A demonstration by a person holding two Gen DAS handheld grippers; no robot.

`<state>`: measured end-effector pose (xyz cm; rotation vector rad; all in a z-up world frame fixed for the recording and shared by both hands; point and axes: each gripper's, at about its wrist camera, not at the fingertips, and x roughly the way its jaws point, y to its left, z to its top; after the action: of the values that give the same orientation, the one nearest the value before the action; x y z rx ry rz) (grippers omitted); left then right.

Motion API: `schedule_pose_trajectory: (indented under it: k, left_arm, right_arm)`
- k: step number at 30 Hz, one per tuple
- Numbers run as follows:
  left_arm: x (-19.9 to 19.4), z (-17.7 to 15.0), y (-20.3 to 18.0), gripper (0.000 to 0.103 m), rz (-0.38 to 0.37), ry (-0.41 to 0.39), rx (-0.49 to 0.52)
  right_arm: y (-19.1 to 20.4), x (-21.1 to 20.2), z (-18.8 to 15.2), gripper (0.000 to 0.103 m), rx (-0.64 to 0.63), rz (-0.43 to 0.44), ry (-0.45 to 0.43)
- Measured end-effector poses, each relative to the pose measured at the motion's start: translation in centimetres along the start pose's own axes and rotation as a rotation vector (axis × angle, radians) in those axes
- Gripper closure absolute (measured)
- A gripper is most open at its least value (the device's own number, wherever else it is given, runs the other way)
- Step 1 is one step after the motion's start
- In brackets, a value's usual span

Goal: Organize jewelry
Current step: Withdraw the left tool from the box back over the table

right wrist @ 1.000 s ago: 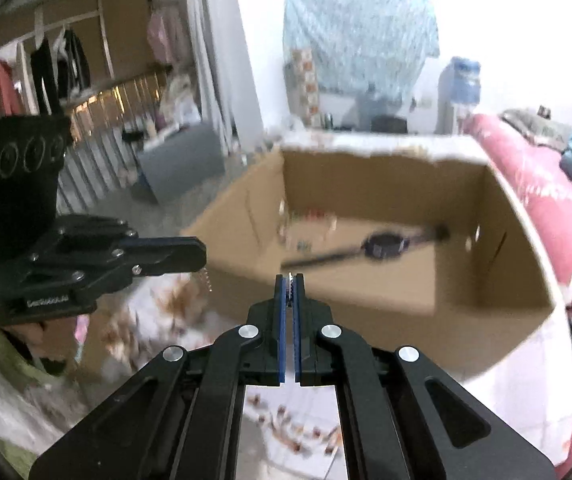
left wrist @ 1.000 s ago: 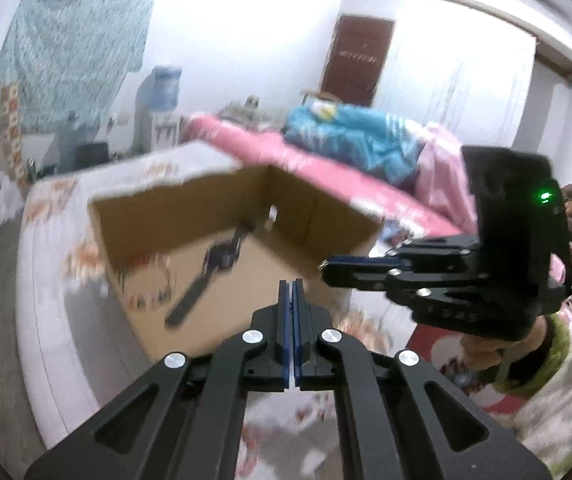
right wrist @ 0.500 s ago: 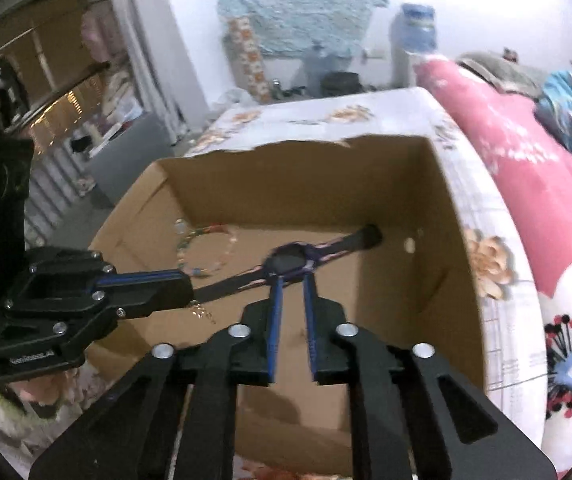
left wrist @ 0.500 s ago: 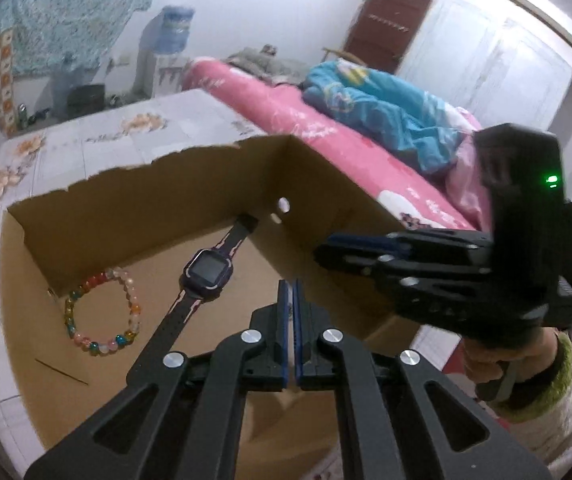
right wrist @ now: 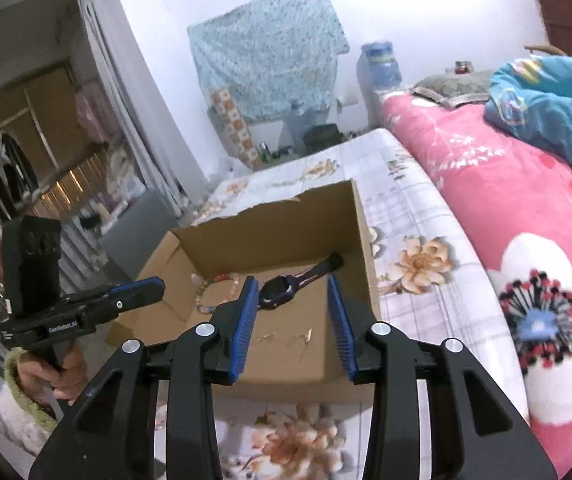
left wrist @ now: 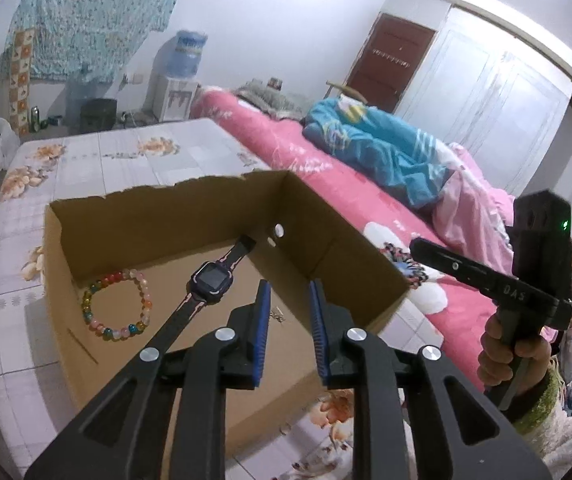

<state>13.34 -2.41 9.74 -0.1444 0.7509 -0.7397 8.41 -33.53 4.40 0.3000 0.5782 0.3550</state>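
With both the left gripper (left wrist: 288,300) and right gripper (right wrist: 292,306) opening and empty above the box (left wrist: 338,240), the light, floppy-strapped watch (left wrist: 211,278) beside the bracelet (left wrist: 116,306) on its floor looks best pinched across its rigid case.

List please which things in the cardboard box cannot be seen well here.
- Multicoloured bead bracelet: right wrist view, partly hidden behind the right gripper, whose jaws are opening.
- Dark smartwatch: left wrist view, lower strap passes behind the left gripper.
- Small thin chain: too small.
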Motion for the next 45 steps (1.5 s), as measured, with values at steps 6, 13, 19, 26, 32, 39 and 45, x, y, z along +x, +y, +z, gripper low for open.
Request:
schedule_pose_trajectory:
  k: [6,13,19,26,32,39,45]
  left_arm:
    - [-3.9,-2.6,-1.8,0.073,-0.028,-0.047,0.076]
    - [-5.3,-6.8,-4.2,0.063,-0.061,-0.002,0.149]
    - [-1.4,-10.7,-4.9,0.062,0.012,0.122,0.154]
    - [2.7,-12.6,-3.4,0.062,0.123,0.229,0.131]
    - [4.6,-13.0,-2.8,0.062,0.162,0.280,0.124]
    - [5.5,-13.3,-2.9,0.062,0.189,0.305,0.118]
    - [5.9,-13.5,-3.4,0.062,0.212,0.311,0.120]
  right_arm:
    - [1.5,-3.0,-2.8,0.064,-0.009,0.026,-0.030]
    - [1.6,-2.7,-8.0,0.062,0.068,0.048,0.061]
    - [1.6,0.0,-11.4,0.051,0.077,-0.075,0.192]
    - [2.0,1.8,-12.2,0.047,0.010,-0.219,0.250]
    - [2.4,2.1,-11.9,0.036,-0.027,-0.258,0.213]
    - [1.7,1.6,-12.0,0.031,0.013,-0.227,0.189]
    - [0.7,1.3,-11.8,0.029,0.065,-0.205,0.178]
